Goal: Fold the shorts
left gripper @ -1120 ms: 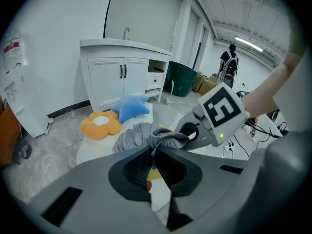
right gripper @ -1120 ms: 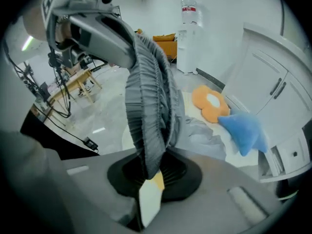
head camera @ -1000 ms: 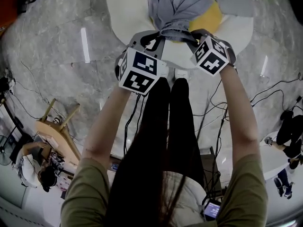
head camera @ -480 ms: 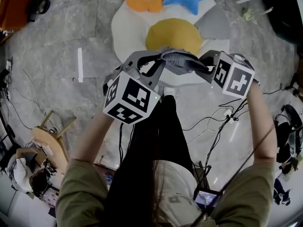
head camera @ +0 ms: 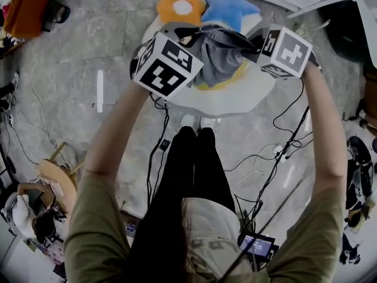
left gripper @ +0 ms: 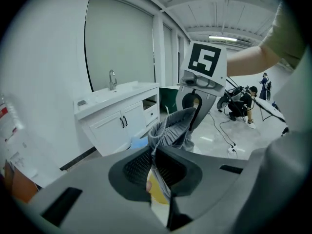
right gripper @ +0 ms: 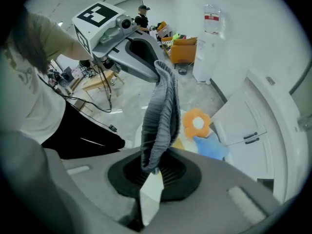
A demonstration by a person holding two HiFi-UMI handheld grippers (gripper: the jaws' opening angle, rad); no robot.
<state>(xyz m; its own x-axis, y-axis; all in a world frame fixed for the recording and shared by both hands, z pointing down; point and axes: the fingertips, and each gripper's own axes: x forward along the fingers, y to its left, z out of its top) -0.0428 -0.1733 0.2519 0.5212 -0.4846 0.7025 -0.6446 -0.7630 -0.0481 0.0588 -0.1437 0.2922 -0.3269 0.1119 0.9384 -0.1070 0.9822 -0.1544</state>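
Left tongs (head camera: 191, 39), right tongs (head camera: 247, 41): both clamped on the one grey shorts (head camera: 219, 61), elastic waistband stretched between them, fabric bunched, held up over a white mat (head camera: 235, 99). Beyond we count one orange flower (head camera: 181, 6), one blue star (head camera: 227, 7).

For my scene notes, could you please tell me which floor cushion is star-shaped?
The blue cushion: it has pointed arms, whereas the orange cushion beside it is a flower.

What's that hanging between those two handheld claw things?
Grey shorts, stretched from the left gripper to the right gripper, both clamped shut on the fabric. The head view shows it best.
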